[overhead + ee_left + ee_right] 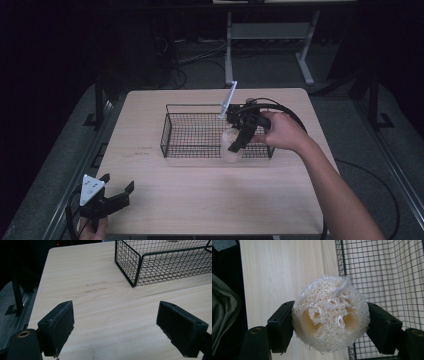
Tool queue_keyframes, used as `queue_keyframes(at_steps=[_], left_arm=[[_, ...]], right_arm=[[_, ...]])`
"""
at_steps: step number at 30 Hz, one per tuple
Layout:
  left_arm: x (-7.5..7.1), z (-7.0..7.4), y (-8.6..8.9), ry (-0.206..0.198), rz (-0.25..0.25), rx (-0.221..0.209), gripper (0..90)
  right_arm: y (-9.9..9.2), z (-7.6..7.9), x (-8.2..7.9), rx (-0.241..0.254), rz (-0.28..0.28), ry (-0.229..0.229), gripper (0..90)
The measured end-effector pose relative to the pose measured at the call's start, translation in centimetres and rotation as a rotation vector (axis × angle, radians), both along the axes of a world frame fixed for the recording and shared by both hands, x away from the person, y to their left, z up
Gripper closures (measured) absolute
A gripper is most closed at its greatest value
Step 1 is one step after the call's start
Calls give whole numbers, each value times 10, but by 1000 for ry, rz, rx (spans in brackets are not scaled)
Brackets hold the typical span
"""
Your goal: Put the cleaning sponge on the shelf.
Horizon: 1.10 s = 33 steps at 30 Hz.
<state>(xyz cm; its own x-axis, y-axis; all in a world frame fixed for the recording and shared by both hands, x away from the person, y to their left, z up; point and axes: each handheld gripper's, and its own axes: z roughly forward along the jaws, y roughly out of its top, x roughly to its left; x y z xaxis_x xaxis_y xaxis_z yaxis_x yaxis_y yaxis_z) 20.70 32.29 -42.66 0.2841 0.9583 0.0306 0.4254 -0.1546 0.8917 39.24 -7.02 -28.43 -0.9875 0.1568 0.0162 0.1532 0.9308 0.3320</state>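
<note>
The right gripper clenches a pale, fibrous round loofah sponge over the black wire basket's near wall; the left gripper, well short of the basket, gapes wide with nothing between its jaws.

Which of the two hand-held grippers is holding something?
The right hand-held gripper, at the wire basket: its jaws clamp a loofah sponge. The left hand-held gripper is open, empty.

A pale cream, fibrous loofah sponge slice, round with open holes through its webbed core, sits clamped between the two black jaws of the right hand-held gripper. It hangs at the near right edge of a black rectangular wire-mesh basket, which stands on the light wooden tabletop.
</note>
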Motion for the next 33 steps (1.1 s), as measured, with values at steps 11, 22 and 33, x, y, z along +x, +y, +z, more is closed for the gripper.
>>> queue_keyframes(at_steps=[11,22,33], left_arm=[[0,0,0,-1,0,3,138],[0,1,0,-2,-2,2,138],[0,1,1,-2,0,2,138]], right_arm=[[7,4,24,-20,-27,-4,279],[7,6,48,-18,-71,-1,279],[4,-9,67,-34,-123,6,279]])
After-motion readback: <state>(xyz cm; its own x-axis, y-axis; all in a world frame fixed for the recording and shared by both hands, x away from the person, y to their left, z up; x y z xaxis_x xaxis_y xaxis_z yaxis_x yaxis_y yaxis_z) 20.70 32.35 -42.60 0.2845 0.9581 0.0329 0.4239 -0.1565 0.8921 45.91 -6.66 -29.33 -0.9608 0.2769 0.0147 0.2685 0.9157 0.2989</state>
